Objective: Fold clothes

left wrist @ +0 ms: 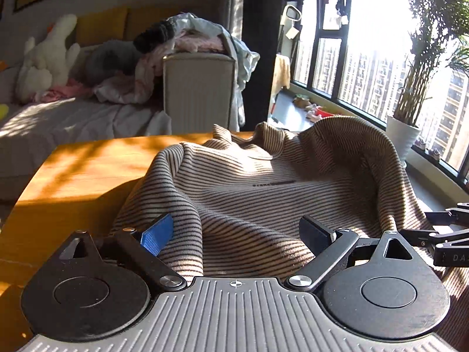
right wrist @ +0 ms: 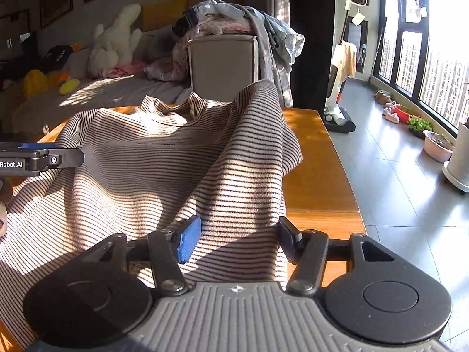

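Your left gripper (left wrist: pixel 234 234) stood released and your right gripper (right wrist: pixel 237 240) half-spread, grasping nothing, over the striped sweater (left wrist: pixel 263 182) rumpled across the table (left wrist: pixel 73 176); soft, limp knit, best pinched at its near hem.

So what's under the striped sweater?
The wooden table shows around the striped sweater. Whatever else lies beneath is covered by the fabric.

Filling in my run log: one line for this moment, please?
stage: fold not begun | striped top rumpled on wooden table | left gripper open above it | right gripper open above it
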